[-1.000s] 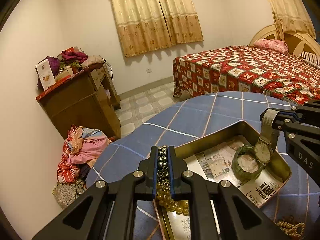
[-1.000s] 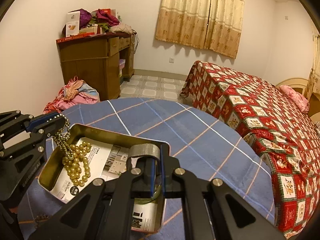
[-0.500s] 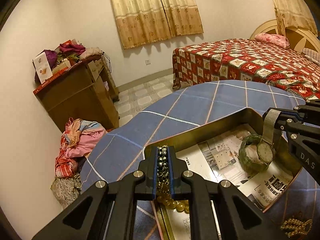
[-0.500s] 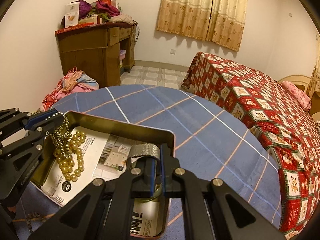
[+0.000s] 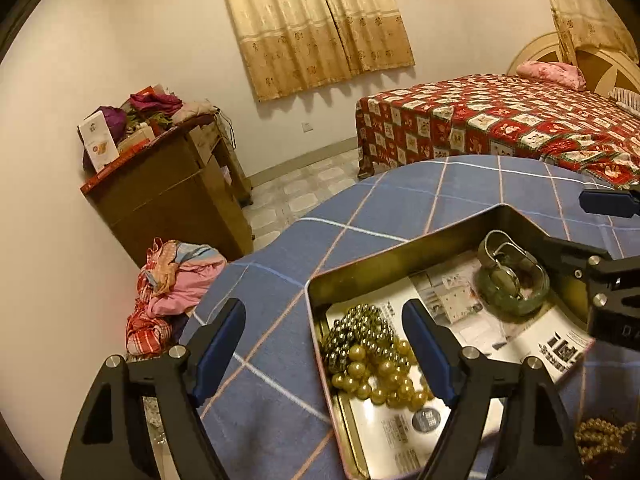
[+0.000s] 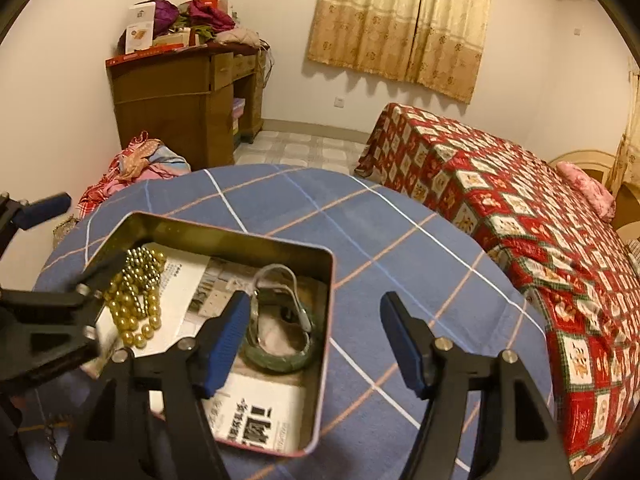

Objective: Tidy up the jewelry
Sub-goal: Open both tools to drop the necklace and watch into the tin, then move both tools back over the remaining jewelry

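Note:
An open metal tin [image 5: 400,248] [image 6: 240,236], lined with printed paper, sits on the blue checked tablecloth. A heap of gold and dark bead necklaces [image 5: 368,352] [image 6: 136,296] lies in its left end. At its right end a watch [image 5: 504,268] [image 6: 280,280] rests on a green bangle [image 5: 532,304] [image 6: 280,360]. My left gripper [image 5: 322,312] [image 6: 76,236] hangs over the beads, jaws opening, pads touching nothing. My right gripper [image 6: 316,304] [image 5: 588,228] straddles the tin's right wall beside the watch, jaws opening too, gripping nothing.
Another gold bead string [image 5: 604,440] lies on the cloth outside the tin, near me. A thin chain [image 6: 48,436] lies at the near left. Beyond the round table are a red patterned bed [image 6: 520,208], a wooden dresser [image 5: 168,200] and a clothes pile [image 5: 172,280].
Both grippers went from shut to wide apart. The bead necklaces dropped out of the left one and the watch out of the right one; both now lie in the tin.

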`<state>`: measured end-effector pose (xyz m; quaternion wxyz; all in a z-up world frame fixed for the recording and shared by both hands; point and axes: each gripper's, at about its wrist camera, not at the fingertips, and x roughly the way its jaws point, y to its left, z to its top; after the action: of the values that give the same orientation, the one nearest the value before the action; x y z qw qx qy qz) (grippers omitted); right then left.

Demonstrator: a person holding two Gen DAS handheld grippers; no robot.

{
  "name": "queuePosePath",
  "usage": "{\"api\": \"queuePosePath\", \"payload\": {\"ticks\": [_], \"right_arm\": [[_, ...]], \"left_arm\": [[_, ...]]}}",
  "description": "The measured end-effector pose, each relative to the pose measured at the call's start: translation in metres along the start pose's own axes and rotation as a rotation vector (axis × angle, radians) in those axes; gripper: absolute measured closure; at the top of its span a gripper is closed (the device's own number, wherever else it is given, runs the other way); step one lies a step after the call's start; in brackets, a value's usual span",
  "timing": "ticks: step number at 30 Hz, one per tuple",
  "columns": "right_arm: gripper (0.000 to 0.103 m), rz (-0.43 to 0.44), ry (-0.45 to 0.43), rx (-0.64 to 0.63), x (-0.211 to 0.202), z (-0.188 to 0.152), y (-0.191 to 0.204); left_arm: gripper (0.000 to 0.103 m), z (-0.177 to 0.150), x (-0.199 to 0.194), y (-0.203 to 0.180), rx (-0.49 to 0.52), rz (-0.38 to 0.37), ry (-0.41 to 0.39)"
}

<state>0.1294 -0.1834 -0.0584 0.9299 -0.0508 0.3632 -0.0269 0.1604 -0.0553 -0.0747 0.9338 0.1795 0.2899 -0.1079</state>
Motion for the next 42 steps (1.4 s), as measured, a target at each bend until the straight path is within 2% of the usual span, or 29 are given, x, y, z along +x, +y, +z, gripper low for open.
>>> {"api": "queuePosePath", "payload": {"ticks": [13, 24, 27, 33, 37, 42], "right_arm": [[0.033, -0.003, 0.03, 0.071, -0.025, -0.035, -0.018], [0.033, 0.035, 0.029, 0.102, -0.066, -0.086, -0.02], [0.033, 0.049, 0.038, 0.099, -0.073, -0.1, -0.016], [0.033, 0.078, 0.076, 0.075, -0.075, -0.126, -0.007], [0.041, 0.083, 0.09, 0.069, -0.067, -0.129, -0.007], [0.051, 0.111, 0.1, 0.078, -0.061, -0.13, -0.006]], "left_arm": [[0.022, -0.041, -0.043, 0.016, -0.02, 0.03, 0.019], [0.022, -0.096, -0.074, 0.0, 0.011, 0.025, 0.083], [0.022, -0.1, -0.076, -0.003, -0.005, 0.008, 0.104], [0.022, -0.108, -0.078, -0.015, 0.035, 0.012, 0.112], [0.022, -0.116, -0.068, -0.016, 0.049, 0.033, 0.141], [0.022, -0.119, -0.065, -0.009, 0.017, 0.0, 0.134]]}}
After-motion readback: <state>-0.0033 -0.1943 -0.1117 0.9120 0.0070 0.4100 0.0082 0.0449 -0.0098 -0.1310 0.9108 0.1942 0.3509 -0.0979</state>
